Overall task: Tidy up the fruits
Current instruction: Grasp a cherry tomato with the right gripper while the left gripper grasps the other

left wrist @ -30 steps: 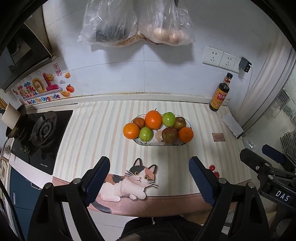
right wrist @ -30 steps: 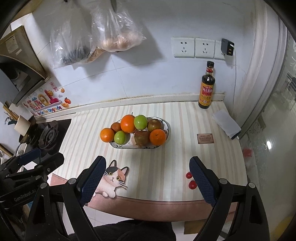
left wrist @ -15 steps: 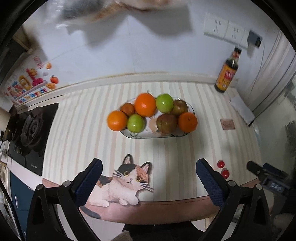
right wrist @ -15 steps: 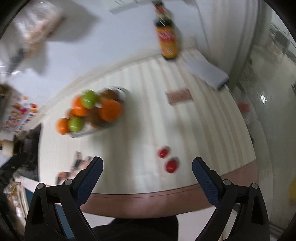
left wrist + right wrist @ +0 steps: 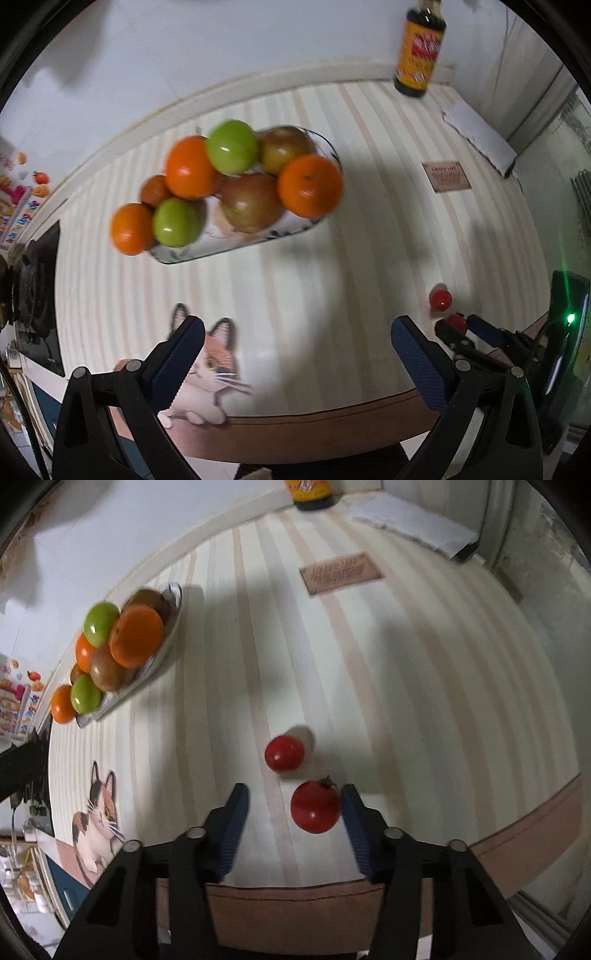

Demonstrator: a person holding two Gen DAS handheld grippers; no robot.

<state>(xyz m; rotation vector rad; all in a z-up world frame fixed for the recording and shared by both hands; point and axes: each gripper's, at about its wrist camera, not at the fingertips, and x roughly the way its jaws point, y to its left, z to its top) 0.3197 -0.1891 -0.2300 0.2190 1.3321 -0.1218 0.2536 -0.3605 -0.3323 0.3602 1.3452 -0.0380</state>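
Observation:
An oval plate (image 5: 295,227) holds oranges, green fruits and brownish fruits; it also shows in the right wrist view (image 5: 173,620). Two small red tomatoes lie near the table's front edge: the far one (image 5: 284,753) and the near one (image 5: 315,806). My right gripper (image 5: 293,808) is open around the near tomato, which sits next to the right finger (image 5: 354,823). In the left wrist view both tomatoes (image 5: 440,298) show by the right gripper's tips (image 5: 460,326). My left gripper (image 5: 297,354) is open and empty above the cat picture.
A dark sauce bottle (image 5: 421,44) stands at the back wall. A folded white cloth (image 5: 476,136) and a small brown card (image 5: 447,177) lie at the right. A cat picture (image 5: 207,384) is at the front edge. A stove (image 5: 33,295) is at the left.
My right gripper has dropped toward the table and its fingers have narrowed around the near tomato. My left gripper has moved forward and right, closer to the plate.

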